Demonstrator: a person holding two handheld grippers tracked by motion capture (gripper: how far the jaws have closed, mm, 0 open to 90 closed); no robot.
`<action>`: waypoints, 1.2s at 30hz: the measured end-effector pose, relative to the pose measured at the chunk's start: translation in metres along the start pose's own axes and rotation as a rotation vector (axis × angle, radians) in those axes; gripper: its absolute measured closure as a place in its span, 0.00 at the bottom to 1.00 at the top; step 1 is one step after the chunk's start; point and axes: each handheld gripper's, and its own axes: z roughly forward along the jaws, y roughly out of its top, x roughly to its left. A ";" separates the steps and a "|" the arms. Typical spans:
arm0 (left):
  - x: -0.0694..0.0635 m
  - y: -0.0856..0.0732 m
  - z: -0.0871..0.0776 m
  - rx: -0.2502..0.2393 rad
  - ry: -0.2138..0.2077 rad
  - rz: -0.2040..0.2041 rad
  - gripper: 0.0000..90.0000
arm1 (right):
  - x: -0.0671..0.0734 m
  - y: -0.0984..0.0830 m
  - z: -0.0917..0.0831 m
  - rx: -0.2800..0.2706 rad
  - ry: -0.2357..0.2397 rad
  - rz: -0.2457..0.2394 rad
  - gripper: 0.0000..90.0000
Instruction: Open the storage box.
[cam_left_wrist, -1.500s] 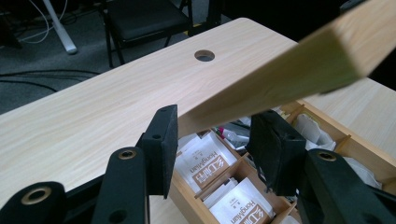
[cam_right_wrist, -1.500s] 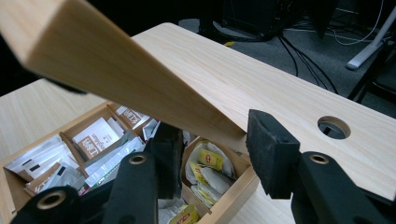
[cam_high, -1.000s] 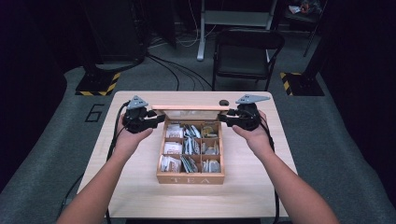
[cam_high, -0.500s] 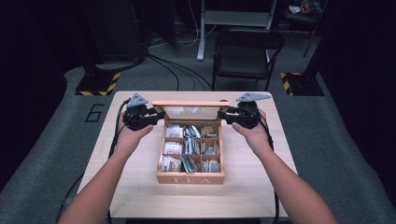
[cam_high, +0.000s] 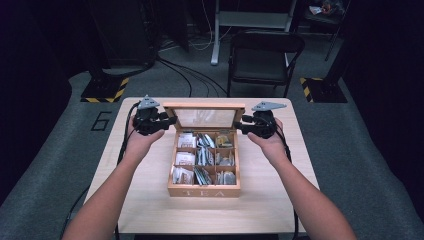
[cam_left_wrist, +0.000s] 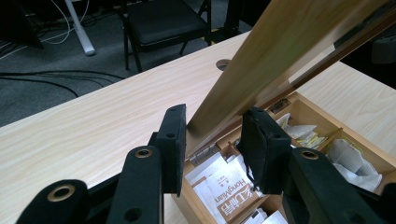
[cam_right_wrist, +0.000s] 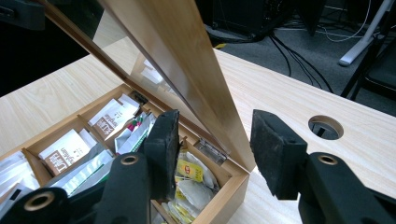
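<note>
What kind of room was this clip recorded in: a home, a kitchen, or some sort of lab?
Most likely a lab or recording studio, not a home. A lone light-wood table stands on grey carpet with a floor number marking beside it, hazard-striped stand bases behind, and loose cables running past a folding chair.

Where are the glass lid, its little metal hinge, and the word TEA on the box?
glass lid (cam_high: 205, 118), high view, middle of pane.
hinge (cam_right_wrist: 212, 151), right gripper view, metal leaf.
TEA lettering (cam_high: 203, 192), high view, box front wall.
</note>
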 end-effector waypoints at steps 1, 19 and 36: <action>0.000 0.001 0.000 0.002 0.000 -0.001 0.68 | 0.000 0.000 0.001 -0.002 0.001 -0.003 0.57; 0.007 0.010 0.007 0.003 0.005 -0.001 0.69 | -0.004 -0.002 0.023 0.006 -0.037 0.036 0.60; 0.013 0.012 0.011 -0.011 -0.004 -0.019 0.69 | -0.007 0.008 0.030 0.007 -0.042 0.001 0.63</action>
